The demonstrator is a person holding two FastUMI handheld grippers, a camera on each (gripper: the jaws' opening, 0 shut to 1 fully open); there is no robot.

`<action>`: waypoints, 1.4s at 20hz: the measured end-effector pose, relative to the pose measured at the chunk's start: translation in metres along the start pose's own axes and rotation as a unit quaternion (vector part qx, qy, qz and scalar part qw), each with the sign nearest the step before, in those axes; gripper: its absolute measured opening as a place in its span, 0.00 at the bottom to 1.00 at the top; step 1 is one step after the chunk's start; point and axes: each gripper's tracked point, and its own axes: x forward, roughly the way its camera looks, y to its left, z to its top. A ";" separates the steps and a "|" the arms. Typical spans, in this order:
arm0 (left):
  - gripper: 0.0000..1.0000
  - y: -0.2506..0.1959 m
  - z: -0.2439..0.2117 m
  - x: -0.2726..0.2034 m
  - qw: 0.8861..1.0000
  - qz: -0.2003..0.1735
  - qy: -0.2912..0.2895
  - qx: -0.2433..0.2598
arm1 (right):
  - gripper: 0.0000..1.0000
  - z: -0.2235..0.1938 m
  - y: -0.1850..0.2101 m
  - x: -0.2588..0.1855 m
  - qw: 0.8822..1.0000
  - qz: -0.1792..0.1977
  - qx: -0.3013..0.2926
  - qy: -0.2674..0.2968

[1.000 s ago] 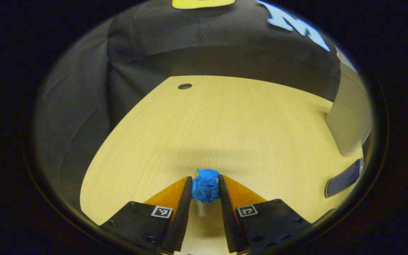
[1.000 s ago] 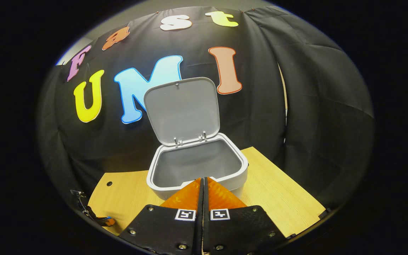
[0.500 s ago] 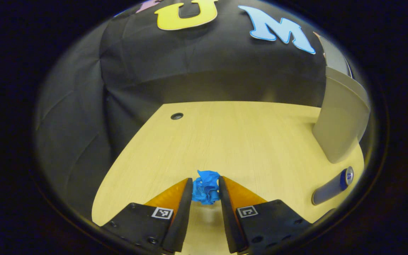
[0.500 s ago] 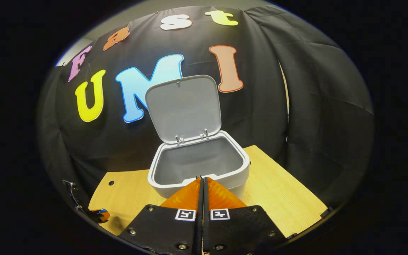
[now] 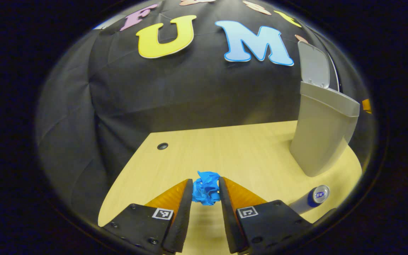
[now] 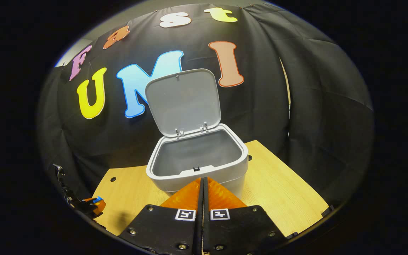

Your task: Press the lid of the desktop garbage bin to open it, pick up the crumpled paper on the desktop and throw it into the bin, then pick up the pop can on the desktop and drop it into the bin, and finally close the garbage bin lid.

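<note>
- Left claw (image 5: pixel 205 191): closed on the crumpled paper (image 5: pixel 205 187), with 1 finger pressed to each side of the wad. In the left gripper view the wad sits at the fingertips, above the surface (image 5: pixel 225 152).
- Crumpled paper: judged very light, soft and compressible. A light squeeze across its widest part should be enough; the folds give grip, so slipping is unlikely. Loose edges could catch on a finger at release.
- Garbage bin (image 6: pixel 197 166): stands at the rear of the surface with the lid (image 6: pixel 182 101) raised near upright on its hinges. The interior looks empty. In the left gripper view the bin (image 5: pixel 322 131) lies to the right of the held paper, well apart.
- Pop can (image 5: pixel 312 198): lies on its side on the surface, near the foot of the bin. Judged light, rigid but easily dented, smooth and liable to roll; grip across the middle of the body.
- Right claw (image 6: pixel 203 182): fingers closed together, holding nothing, pointed at the front of the bin.
</note>
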 end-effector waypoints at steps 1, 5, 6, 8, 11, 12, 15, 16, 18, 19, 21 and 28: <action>0.53 -0.007 0.011 -0.002 1.000 -0.005 -0.008 0.001 | 0.01 -0.001 0.000 0.000 1.000 0.002 0.000 0.002; 0.53 -0.039 0.055 -0.013 0.998 -0.023 -0.049 0.019 | 0.01 -0.003 -0.004 0.000 1.000 0.006 0.000 0.006; 0.51 -0.047 0.068 -0.015 0.997 -0.028 -0.061 0.026 | 0.01 -0.004 -0.006 0.000 1.000 0.006 0.000 0.007; 0.51 -0.066 0.090 -0.018 0.995 -0.040 -0.083 0.046 | 0.01 -0.006 -0.010 0.001 1.000 0.006 0.002 0.009; 0.48 -0.095 0.118 -0.023 0.990 -0.061 -0.110 0.070 | 0.01 -0.009 -0.016 0.003 1.000 0.005 0.004 0.014; 0.48 -0.103 0.127 -0.025 0.988 -0.068 -0.118 0.072 | 0.01 -0.010 -0.018 0.002 1.000 0.005 0.006 0.015; 0.51 -0.130 0.154 -0.030 0.984 -0.088 -0.141 0.070 | 0.01 -0.012 -0.022 0.002 1.000 0.005 0.007 0.019; 0.48 -0.139 0.162 -0.032 0.982 -0.094 -0.149 0.072 | 0.01 -0.013 -0.024 0.001 1.000 0.005 0.006 0.020; 0.53 -0.159 0.179 -0.035 0.978 -0.107 -0.163 0.074 | 0.01 -0.014 -0.028 0.000 1.000 0.004 0.006 0.022; 0.53 -0.168 0.187 -0.037 0.976 -0.114 -0.171 0.074 | 0.01 -0.015 -0.030 -0.001 1.000 0.004 0.006 0.023; 0.50 -0.186 0.205 -0.041 0.972 -0.128 -0.185 0.071 | 0.01 -0.017 -0.035 -0.002 1.000 0.002 0.007 0.027; 0.48 -0.244 0.237 -0.045 0.959 -0.165 -0.215 0.082 | 0.01 -0.023 -0.056 -0.006 0.999 -0.006 0.011 0.035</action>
